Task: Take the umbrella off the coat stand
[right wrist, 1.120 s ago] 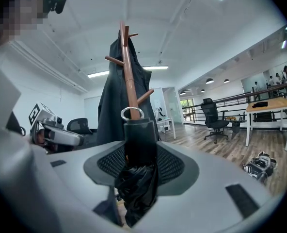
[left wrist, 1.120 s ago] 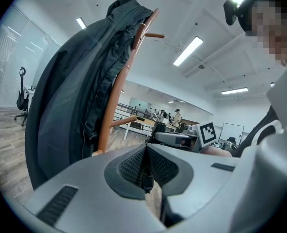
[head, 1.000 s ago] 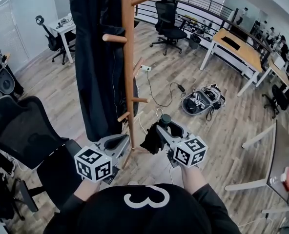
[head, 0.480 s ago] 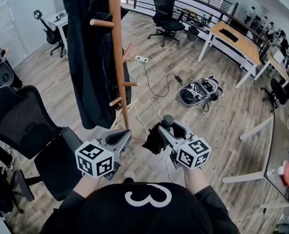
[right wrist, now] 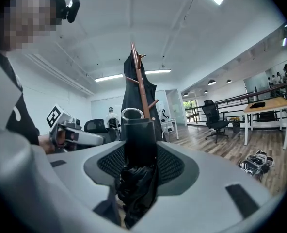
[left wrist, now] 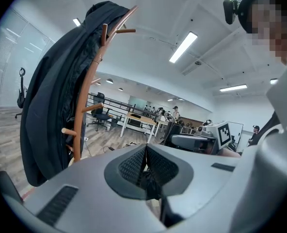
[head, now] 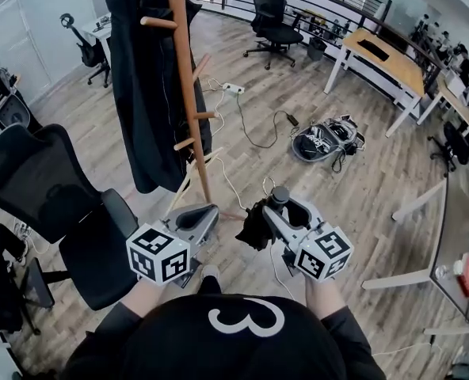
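Between right gripper jaws: black umbrella, clamped.

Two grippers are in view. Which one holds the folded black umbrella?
The right gripper: its jaws are shut on the umbrella. The left gripper has its jaws together with nothing between them.

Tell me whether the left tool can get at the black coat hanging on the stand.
Probably yes: nothing stands between the left tool and the coat, though its jaws are shut.
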A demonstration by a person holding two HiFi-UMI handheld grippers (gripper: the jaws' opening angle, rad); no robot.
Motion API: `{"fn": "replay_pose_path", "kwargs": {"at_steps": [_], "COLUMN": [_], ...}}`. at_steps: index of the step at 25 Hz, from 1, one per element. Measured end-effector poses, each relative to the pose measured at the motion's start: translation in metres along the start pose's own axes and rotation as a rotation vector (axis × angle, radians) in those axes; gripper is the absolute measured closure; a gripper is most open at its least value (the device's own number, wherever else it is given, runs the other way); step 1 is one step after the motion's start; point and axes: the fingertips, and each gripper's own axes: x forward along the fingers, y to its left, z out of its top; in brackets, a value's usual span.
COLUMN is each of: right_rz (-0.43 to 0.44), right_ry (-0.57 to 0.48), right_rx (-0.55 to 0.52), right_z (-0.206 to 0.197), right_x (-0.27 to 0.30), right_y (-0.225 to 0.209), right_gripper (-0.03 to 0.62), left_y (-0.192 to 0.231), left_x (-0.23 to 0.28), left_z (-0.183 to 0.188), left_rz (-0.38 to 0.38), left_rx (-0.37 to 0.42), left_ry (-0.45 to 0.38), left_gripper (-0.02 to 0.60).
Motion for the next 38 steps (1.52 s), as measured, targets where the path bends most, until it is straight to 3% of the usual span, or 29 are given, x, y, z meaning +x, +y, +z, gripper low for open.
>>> {"fn": "replay_pose_path", "kwargs": {"at_steps": [8, 14, 21, 38], "right_rz": [0.016, 0.059, 0.053, 0.062], "right_ry": [-0.034, -0.06, -0.043, -0.046], "right_rx": [0.002, 0.081, 0.004, -0.056], "right_z": [0.002, -0.003, -0.012, -0.011], "right_x": [-0.045, -0.078, -0.093, -0.099], "right_y": [0.032, 0.055, 0.073, 0.088], "right_gripper": [0.39, 0.39, 0.39, 0.391], "left_y": [-0.03, -0.053, -0.068, -0.086], "left_x": [-0.019, -0.031, -0.042, -0.056], "left_z": [-0.015, -0.03, -0.035, -0.033], "left_rz": [0.013, 0.004, -0.013, -0.029], "left_rx": [0.01, 0.01, 0.02, 0.045], "left_ry": [-0.017, -0.026, -0.038, -0.056], "left_gripper": [0.565, 0.565, 0.565, 0.565]}}
